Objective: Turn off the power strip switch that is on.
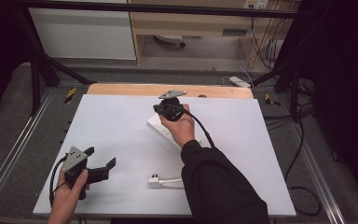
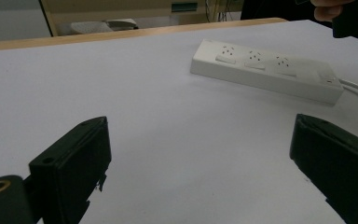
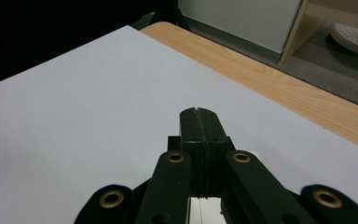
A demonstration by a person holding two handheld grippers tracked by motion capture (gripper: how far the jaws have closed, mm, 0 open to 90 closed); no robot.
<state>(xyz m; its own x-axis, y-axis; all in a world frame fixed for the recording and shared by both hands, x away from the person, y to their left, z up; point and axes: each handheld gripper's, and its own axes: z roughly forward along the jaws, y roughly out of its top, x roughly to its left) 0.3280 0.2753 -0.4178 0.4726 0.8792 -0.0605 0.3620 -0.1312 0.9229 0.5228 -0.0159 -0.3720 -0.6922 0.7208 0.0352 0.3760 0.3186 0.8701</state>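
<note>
Desk covered in a white sheet, with a bare wooden strip along its far edge, lies in front of you. Your left claw sits near the front left corner, held low over the sheet with its jaws spread wide apart and nothing between them; in the left gripper view it faces the white power strip, which lies well ahead. Your right claw is held above the near end of that power strip toward the middle of the desk, its jaws pressed together with nothing held, pointing toward the wooden strip. The power strip's white plug lies flat near the front edge, beside your right sleeve.
</note>
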